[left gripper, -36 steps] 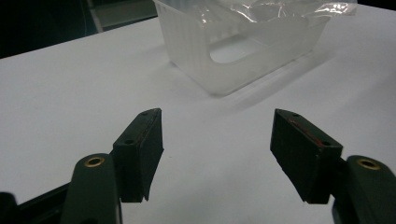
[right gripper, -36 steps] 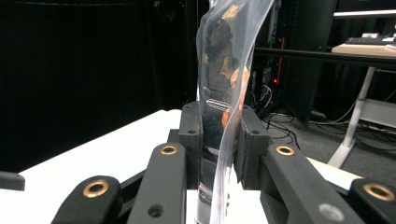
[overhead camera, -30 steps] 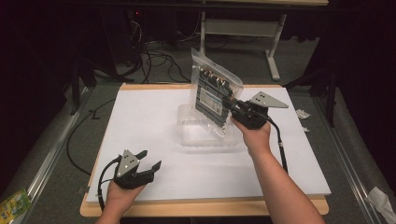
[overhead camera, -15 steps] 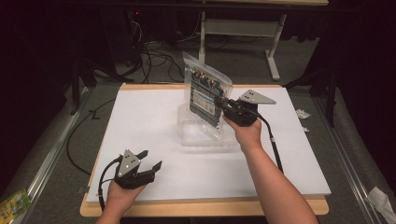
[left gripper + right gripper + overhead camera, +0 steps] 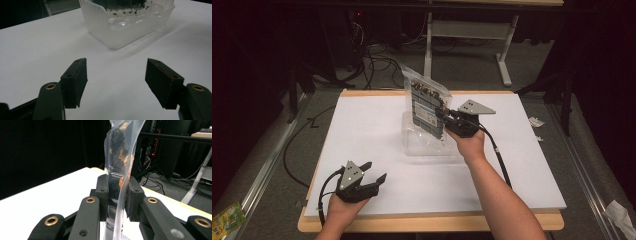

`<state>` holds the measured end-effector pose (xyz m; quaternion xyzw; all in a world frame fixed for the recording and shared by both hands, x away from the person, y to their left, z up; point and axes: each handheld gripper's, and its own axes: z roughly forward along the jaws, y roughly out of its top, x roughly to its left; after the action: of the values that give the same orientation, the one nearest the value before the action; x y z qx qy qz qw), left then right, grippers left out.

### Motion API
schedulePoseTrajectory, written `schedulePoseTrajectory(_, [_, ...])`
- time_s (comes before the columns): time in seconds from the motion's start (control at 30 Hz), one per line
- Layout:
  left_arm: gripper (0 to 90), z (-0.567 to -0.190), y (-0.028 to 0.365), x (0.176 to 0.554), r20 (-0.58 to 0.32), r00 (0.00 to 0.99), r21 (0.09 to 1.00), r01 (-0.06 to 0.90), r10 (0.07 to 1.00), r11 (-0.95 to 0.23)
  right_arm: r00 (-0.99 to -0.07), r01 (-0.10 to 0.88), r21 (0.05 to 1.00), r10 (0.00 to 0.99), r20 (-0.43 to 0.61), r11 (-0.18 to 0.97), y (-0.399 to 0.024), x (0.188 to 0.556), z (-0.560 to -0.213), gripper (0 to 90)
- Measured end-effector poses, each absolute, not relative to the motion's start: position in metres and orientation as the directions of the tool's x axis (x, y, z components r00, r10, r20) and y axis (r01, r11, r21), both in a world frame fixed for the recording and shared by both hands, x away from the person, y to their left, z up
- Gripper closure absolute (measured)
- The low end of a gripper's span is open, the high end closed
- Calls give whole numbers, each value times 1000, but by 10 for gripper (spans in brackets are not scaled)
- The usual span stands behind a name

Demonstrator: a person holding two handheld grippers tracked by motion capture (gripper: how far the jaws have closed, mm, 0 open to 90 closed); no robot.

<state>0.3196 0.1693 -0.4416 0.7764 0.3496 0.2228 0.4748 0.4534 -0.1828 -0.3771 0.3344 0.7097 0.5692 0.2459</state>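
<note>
Your right gripper has its jaws clamped on the clear bag of dark parts, held upright over the clear plastic tub on the white surface. Lower it straight so the bag's bottom edge clears the tub's rim, and let go only once it rests inside. Your left gripper, jaws spread and empty, could steady the tub.
</note>
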Motion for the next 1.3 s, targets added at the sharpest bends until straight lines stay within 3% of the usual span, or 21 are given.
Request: schedulePoseTrajectory(1.3, [345, -444, 163, 320, 27, 666, 881, 337, 746, -333, -634, 256, 961, 768, 87, 102, -203, 439, -412, 767])
